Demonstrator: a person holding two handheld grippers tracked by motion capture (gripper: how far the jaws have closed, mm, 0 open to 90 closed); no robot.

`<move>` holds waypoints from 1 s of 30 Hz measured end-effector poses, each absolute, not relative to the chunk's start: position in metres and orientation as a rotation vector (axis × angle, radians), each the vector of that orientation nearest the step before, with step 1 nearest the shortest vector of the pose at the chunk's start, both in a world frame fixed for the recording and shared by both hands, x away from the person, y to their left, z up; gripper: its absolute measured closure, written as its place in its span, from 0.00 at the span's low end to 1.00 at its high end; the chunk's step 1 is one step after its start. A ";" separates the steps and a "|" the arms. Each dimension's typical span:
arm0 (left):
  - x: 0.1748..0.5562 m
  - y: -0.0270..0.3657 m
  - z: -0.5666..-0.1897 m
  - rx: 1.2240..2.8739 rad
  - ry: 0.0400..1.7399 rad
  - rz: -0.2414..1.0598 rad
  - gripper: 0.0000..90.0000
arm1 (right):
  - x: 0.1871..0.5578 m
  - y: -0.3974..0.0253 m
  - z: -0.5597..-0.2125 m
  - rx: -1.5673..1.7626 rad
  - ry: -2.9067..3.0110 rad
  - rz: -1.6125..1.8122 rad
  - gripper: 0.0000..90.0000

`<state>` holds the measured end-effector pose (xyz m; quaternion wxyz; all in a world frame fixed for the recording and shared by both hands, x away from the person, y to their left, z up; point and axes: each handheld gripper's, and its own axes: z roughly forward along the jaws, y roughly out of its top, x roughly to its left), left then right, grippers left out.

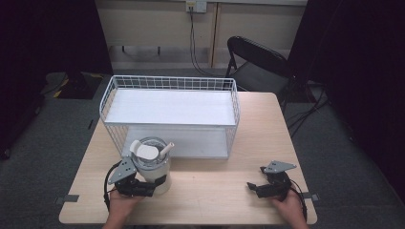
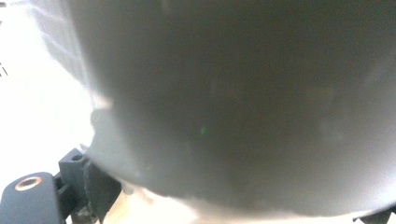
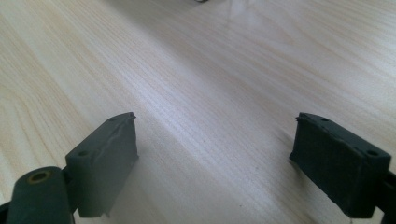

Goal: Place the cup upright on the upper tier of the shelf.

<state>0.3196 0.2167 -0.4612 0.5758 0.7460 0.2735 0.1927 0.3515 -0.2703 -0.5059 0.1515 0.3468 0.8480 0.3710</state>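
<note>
A pale wooden worktop (image 1: 224,191) stands on grey carpet floor (image 1: 57,138). Behind it, a black folding chair (image 1: 258,62) faces a cream wall (image 1: 157,24). Dark curtains (image 1: 363,71) flank both sides.

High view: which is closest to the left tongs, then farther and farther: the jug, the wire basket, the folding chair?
1. Jug: right at the left tongs, held.
2. Wire basket: behind the jug, mid-table.
3. Folding chair: beyond the table, far right.

No legible text — anywhere.
</note>
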 end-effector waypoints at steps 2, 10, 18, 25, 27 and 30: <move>0.319 0.217 -0.461 1.746 0.638 0.451 0.11 | 0.352 -0.270 -0.506 0.996 2.434 1.065 0.15; 0.317 0.219 -0.460 1.751 0.612 0.447 0.11 | 0.352 -0.270 -0.506 0.996 2.434 1.065 0.15; 0.316 0.216 -0.460 1.743 0.585 0.421 0.11 | 0.352 -0.270 -0.506 0.996 2.434 1.065 0.15; 0.314 0.217 -0.456 1.709 0.580 0.424 0.11 | 0.351 -0.270 -0.506 0.996 2.434 1.065 0.15; 0.314 0.217 -0.454 1.709 0.584 0.425 0.11 | 0.351 -0.270 -0.506 0.996 2.434 1.065 0.15; 0.313 0.218 -0.450 1.715 0.589 0.433 0.11 | 0.351 -0.270 -0.506 0.996 2.434 1.065 0.15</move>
